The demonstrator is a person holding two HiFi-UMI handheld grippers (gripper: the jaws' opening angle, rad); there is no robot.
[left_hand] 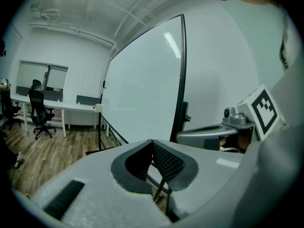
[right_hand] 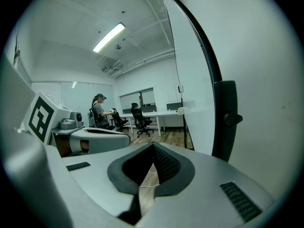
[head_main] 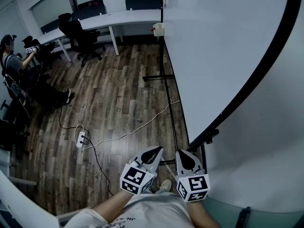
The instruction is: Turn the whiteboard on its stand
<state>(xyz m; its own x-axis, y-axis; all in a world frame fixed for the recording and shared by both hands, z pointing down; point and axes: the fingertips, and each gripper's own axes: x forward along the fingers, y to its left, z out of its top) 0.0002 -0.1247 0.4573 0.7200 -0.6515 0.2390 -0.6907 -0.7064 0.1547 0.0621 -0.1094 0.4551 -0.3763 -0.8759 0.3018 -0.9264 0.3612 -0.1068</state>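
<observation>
Whiteboard: large white board in a thin black frame (head_main: 213,46), upright along the right side of the room. Its near lower corner sits just ahead of both tools.
Stand: black metal rail and feet (head_main: 164,99) run along the floor under the board.
Clamp knob: small black knob (head_main: 210,136) on the near corner post, right where the frame comes down.
Left hand-held gripper: grey body with a square-marker cube (head_main: 153,151), held low in front of the person's body. Its pads are pressed together with nothing pinched between them, and it points toward the foot of the stand.
Right hand-held gripper: matching grey tool with its own marker cube (head_main: 185,155), just beside the left one and the closer of the two to the clamp knob. Its jaws are closed tight and empty. In its own view the post and knob stand off to the right, apart from the pads.
Contact: neither tool touches the board or the frame.
Floor: dark wood planks (head_main: 109,89) across the whole room.
Power strip: white strip (head_main: 81,138) lying on the floor to the left of the tools. A pale cable (head_main: 142,123) trails from it toward the stand.
Tabletop: long white tabletop (head_main: 118,19) against the far wall, with a black office chair (head_main: 78,34) pulled up near it.
Seated person: at the far left (head_main: 16,70), well apart from the board.
</observation>
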